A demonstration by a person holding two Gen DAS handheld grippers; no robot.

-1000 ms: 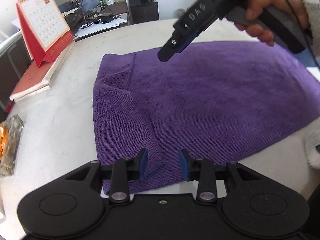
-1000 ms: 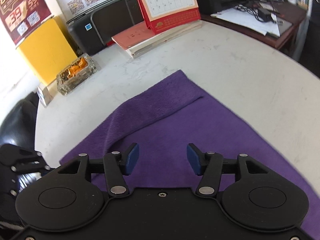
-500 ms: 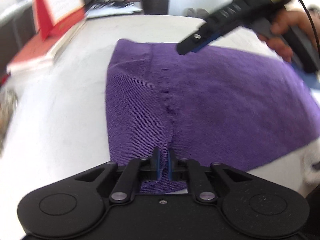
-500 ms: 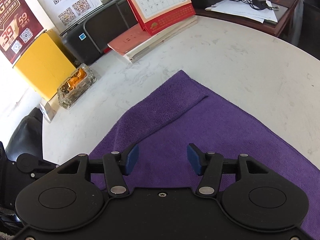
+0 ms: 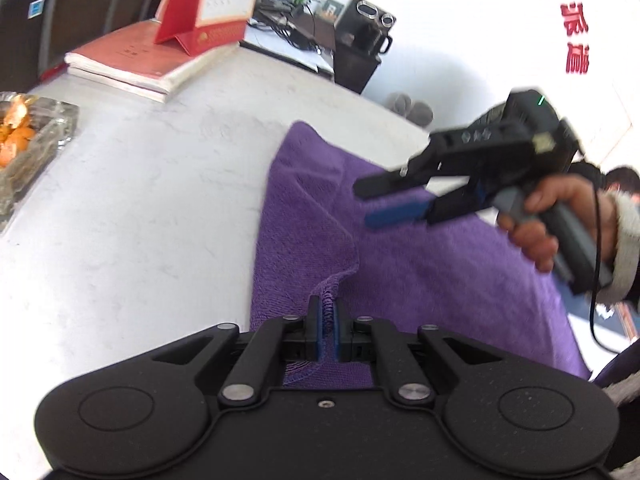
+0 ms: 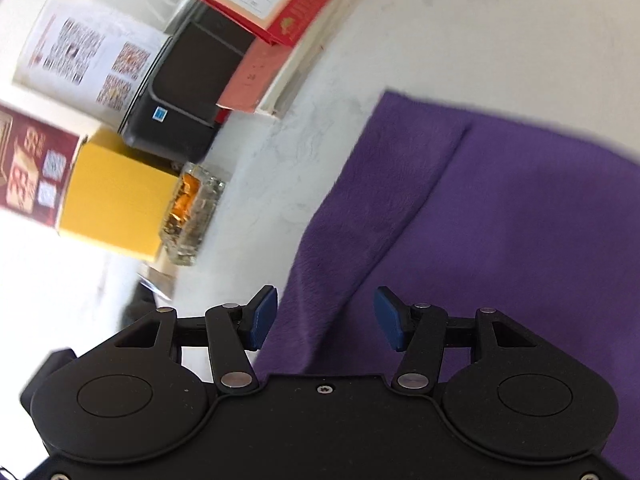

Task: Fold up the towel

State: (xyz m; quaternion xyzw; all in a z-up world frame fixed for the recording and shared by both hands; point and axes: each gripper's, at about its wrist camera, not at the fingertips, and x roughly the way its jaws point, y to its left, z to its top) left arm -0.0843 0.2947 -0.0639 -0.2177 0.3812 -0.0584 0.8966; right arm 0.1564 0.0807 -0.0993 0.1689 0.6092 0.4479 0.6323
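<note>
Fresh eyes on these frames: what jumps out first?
The purple towel spread over the white table dominates both views. Near the bottom centre of the left wrist view, the left gripper is shut on the towel's stitched edge, while the right gripper hangs open above the cloth. Off to the left sit a red desk calendar and a glass dish of orange bits.

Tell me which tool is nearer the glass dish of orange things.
Left. The left tool, shut on the purple towel's edge, sits nearer the glass dish; the right tool hovers open, farther across the towel.
</note>
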